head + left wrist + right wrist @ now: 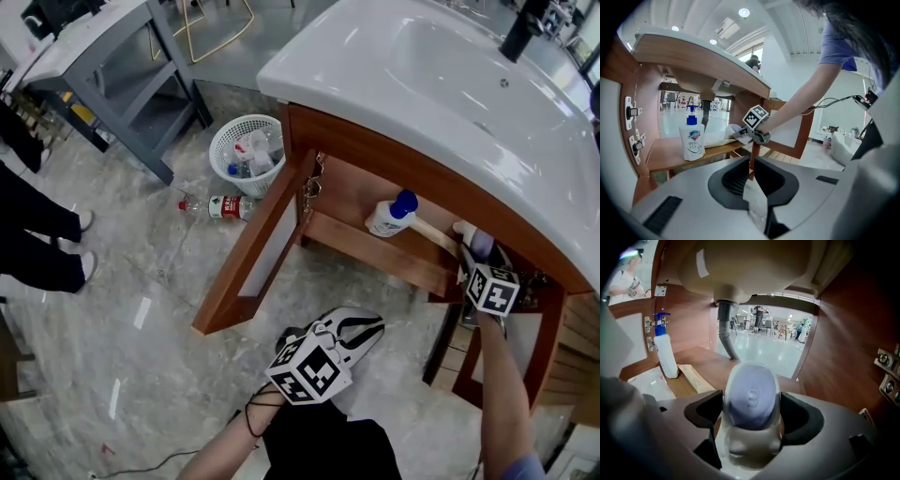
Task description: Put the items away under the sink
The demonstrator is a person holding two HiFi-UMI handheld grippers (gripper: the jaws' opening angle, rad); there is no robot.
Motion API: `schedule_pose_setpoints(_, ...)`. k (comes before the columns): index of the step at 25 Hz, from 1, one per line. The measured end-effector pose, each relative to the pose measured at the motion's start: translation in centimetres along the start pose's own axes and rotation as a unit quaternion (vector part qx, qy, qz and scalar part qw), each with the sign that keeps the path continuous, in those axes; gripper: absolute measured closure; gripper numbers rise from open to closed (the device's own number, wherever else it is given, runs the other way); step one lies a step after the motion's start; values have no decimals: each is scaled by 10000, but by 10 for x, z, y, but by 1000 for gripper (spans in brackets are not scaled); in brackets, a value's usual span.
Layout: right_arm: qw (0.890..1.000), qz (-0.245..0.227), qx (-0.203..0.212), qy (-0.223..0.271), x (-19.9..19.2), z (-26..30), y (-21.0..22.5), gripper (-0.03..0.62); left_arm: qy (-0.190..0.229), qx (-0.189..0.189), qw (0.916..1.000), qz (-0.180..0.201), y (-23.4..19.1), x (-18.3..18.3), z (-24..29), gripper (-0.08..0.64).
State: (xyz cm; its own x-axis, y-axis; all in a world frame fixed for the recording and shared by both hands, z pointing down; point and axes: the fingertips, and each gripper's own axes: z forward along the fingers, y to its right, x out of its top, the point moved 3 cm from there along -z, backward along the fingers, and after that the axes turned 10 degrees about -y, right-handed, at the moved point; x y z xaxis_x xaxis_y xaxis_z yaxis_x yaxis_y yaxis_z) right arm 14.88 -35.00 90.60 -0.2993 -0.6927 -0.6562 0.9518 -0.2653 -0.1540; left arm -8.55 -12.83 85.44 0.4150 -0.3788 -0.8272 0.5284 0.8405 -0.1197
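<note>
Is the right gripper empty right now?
No, the right gripper has a clear and lavender bottle filling the space between its jaws, seen in the right gripper view.

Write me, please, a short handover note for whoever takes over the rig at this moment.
Left tongs: shut, empty, held outside the open cabinet.
Right tongs: inside the cabinet, closed on a clear bottle with lilac contents.
Done: pump soap bottle stands on the shelf under the sink, a flat packet lying beside it.
To do: set the clear bottle down on the shelf and release.
A red-labelled bottle lies on the floor by the bin; whether it belongs to the job is unclear.
</note>
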Motion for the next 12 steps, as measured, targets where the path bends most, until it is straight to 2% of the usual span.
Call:
schedule_pose_setpoints(5, 9996, -157, -11, 253, 7, -18, -5, 198, -4, -49, 10000, -80, 11, 7, -1, 525)
schedule_pose_setpoints(9, 9993, -247, 185, 216, 5, -42, -21, 207, -30, -90, 9997, -223, 23, 18, -8, 526)
schedule_pose_setpoints(10, 9993, -275, 196, 187, 3, -48, -24, 220, -24, -111, 9996, -253, 27, 22, -10, 526)
schedule_pose_setpoints(11, 9992, -318, 178, 164, 1, -55, -26, 264, -17, -141, 9995, -265, 31, 27, -12, 525)
schedule_pose_setpoints(12, 9991, -358, 144, 147, -1, -61, -28, 337, -14, -178, 9995, -257, 35, 33, -14, 526)
